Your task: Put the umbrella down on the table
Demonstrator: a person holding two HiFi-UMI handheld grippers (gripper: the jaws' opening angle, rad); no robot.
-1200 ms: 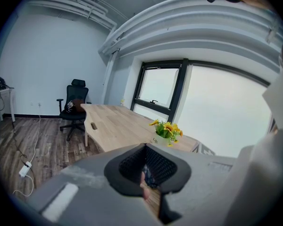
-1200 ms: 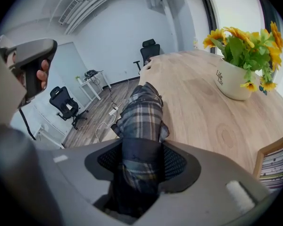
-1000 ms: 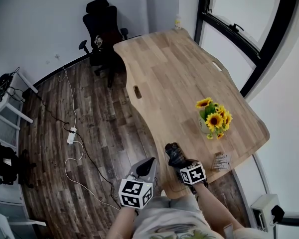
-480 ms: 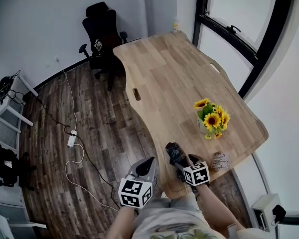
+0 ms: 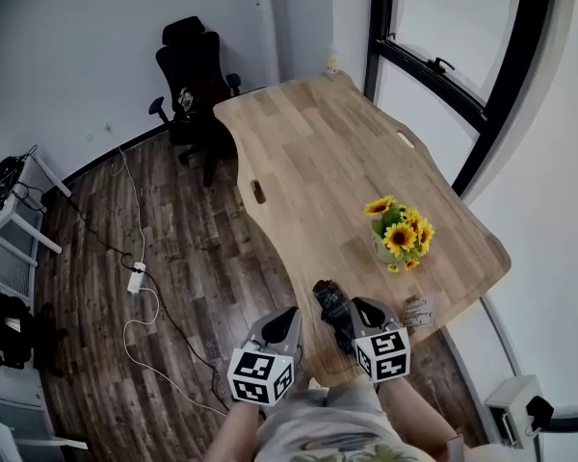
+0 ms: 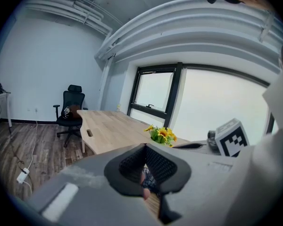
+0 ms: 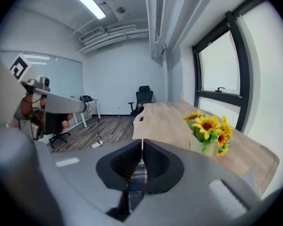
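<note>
The umbrella (image 5: 329, 303), a dark folded bundle, lies on the counter (image 5: 318, 152) by its near edge, at about 6 o'clock on the top, just as it lay a second ago. What has changed is the right tongs (image 5: 363, 308). Their marker cube now shows larger and lower in the head view than before, drawn back toward the person. The tips, which were at the umbrella's end, now stand just beside it at its 3 o'clock. Their jaws have just been closing, and in the right gripper view (image 7: 142, 144) the pads meet at the tip with nothing pinched. A strip of checked cloth (image 7: 137, 180) shows through the slot below them, and I cannot tell what it belongs to. The left tongs (image 5: 291, 312) hang off the counter's edge at the umbrella's 9 o'clock, much where they were, pads likewise together at the tip (image 6: 145, 146). The sunflowers (image 5: 397, 234) stand at the umbrella's 1 o'clock, and a small packet (image 5: 416, 311) lies at its 3 o'clock, past the right tongs
</note>
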